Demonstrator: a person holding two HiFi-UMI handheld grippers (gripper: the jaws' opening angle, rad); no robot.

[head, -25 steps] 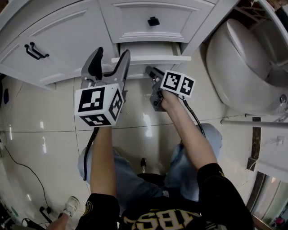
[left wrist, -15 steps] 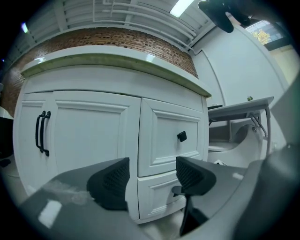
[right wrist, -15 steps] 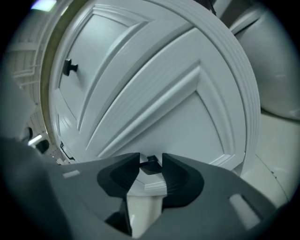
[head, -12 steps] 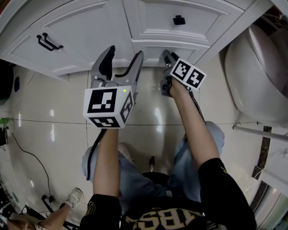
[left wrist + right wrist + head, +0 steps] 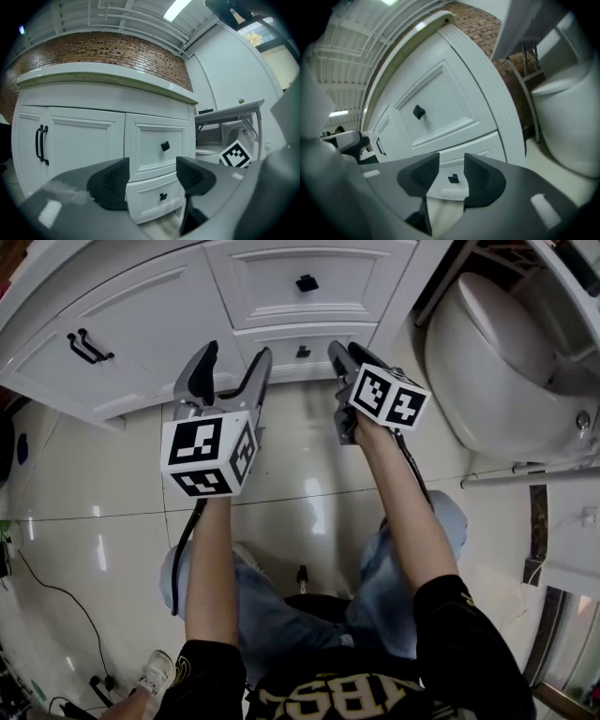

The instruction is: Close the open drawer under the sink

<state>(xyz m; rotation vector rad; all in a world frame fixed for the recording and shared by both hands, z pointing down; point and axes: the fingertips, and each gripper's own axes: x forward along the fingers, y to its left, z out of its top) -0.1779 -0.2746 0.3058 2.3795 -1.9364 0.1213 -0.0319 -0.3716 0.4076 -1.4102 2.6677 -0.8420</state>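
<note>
Lower drawer: a second ago the lower drawer (image 5: 314, 360) stood pulled out from the vanity; now its front lies in line with the upper drawer (image 5: 272, 287) and the cabinet door (image 5: 122, 334).
Right hand-held gripper: the right hand-held gripper (image 5: 337, 351) was at the drawer front and has since lifted off it. Its jaws stand a narrow gap apart with nothing between them, only the drawer's black knob seen beyond.
Left hand-held gripper: the left hand-held gripper (image 5: 232, 357) hangs in front of the vanity much as before, jaws wide apart and empty.
Meaning for the task: the closing looks done, and I judge no further push is needed.
Hidden: the sink itself is in no view.
Hard to tell: whether the drawer is fully seated. The left jaw covers its left end in the head view, and the right gripper's own jaws cover its lower edge.
Cut off: the toilet (image 5: 497, 371) at the right edge.
</note>
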